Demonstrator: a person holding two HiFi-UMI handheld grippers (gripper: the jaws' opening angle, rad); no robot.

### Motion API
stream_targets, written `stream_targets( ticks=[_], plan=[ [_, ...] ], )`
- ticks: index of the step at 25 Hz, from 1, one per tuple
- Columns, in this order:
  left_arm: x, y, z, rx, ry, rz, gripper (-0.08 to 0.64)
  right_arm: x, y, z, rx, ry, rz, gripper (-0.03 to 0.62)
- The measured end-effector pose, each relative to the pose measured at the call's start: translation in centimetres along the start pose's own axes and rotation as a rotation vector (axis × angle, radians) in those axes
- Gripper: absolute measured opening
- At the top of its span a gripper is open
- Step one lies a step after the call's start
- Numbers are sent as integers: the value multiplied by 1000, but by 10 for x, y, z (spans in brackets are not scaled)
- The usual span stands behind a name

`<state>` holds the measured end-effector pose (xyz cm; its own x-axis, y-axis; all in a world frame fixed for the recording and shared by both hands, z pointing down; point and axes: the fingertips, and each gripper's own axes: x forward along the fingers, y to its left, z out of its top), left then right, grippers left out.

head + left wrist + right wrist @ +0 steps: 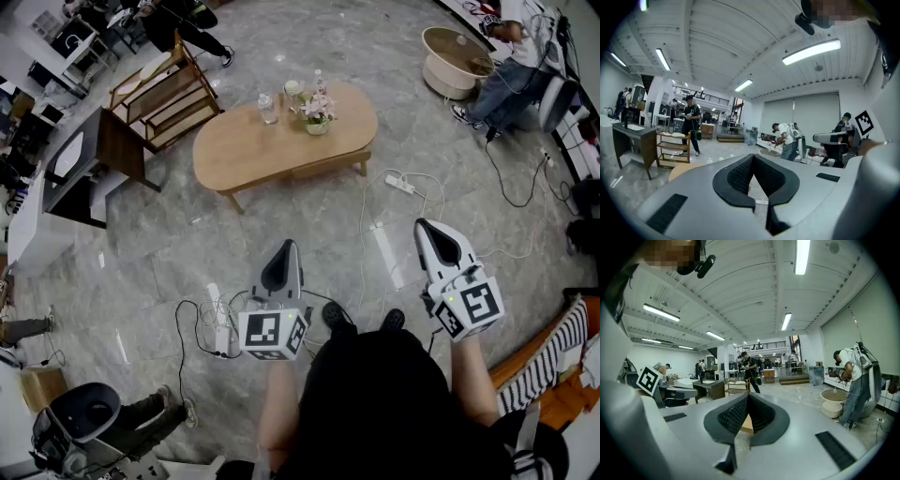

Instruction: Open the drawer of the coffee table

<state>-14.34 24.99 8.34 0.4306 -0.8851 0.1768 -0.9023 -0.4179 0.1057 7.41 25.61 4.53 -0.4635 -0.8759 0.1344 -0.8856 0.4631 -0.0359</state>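
Closest in, your left tool (286,253) and right tool (427,232) are both clenched tight on nothing, held approx. level over the floor (169,244), so you're at the approach step w/ no work begun on the drawer. Past the power strip (400,184) and its cables, the coffee table (244,141) stands well apart from both tools, w/ a flower pot (317,114) and bottle (269,108) on its tabletop; the drawer front can't be made out from here. Next, I'd say: walk in, find the pull along the near edge, release one tool's jaws & drop low enough to catch it.
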Motion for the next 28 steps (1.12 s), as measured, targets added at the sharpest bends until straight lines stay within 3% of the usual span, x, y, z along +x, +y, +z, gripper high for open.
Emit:
stream_targets(
  ticks=[13,17,28],
  plan=[
    [-11,7,-1,-4,0,15,14,10,12,4,11,-15,27,12],
    [-11,15,0,-5,5,6,14,14,9,7,30,-37,-8,12],
    [1,42,-20,-39,47,-47,14,12,-1,-13,81,25,-134,12]
  ],
)
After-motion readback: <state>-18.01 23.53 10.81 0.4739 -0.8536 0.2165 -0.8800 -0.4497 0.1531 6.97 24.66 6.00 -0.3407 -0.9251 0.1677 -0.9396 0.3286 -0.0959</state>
